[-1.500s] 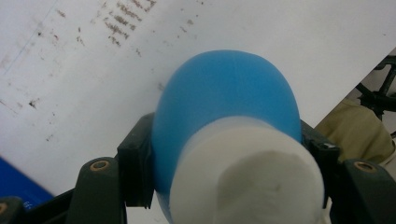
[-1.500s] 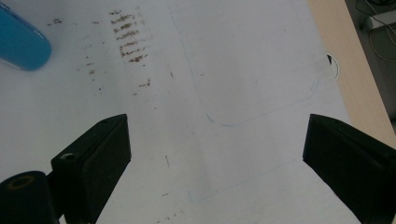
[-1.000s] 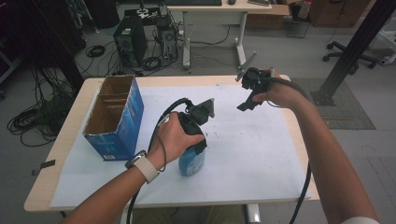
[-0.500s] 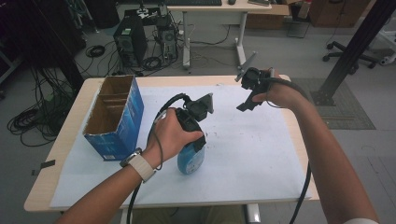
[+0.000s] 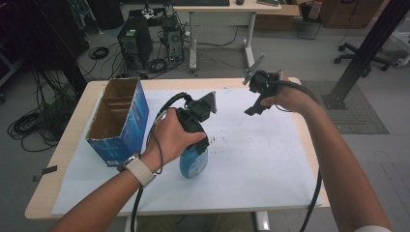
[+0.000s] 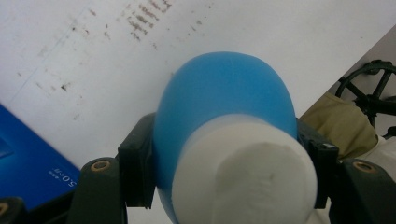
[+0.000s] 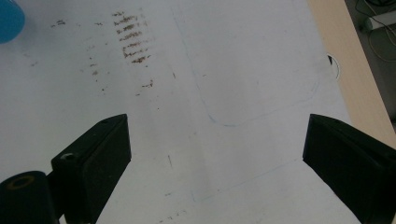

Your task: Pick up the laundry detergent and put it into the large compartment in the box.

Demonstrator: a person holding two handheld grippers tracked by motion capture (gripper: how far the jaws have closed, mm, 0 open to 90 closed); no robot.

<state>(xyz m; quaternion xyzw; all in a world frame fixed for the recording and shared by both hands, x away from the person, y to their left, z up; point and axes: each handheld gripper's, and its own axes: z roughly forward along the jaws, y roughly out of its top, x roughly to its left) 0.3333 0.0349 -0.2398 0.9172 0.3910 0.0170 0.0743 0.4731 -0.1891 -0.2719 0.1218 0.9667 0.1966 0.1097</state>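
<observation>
My left gripper (image 5: 195, 151) is shut on a blue bottle (image 5: 193, 163) with a white cap, near the middle of the paper-covered table (image 5: 270, 159). In the left gripper view the black pads (image 6: 136, 172) press on both sides of the bottle (image 6: 224, 102) just below its white cap (image 6: 243, 172). The bottle's base points down at the paper, and I cannot tell whether it touches. My right gripper (image 5: 254, 90) hangs over the table's far right, open. In the right gripper view its jaws (image 7: 215, 144) stand wide apart over bare paper, and the blue bottle (image 7: 8, 18) shows at the top left corner.
An open blue cardboard box (image 5: 118, 121) with dividers stands at the table's left, close to my left hand; its corner (image 6: 28, 168) appears in the left gripper view. The paper carries brown smudges (image 7: 133, 44). A computer tower (image 5: 131, 41) and cables lie on the floor beyond.
The left gripper has risen a little with the bottle and drifted slightly toward the box. The right gripper has stayed where it was.
</observation>
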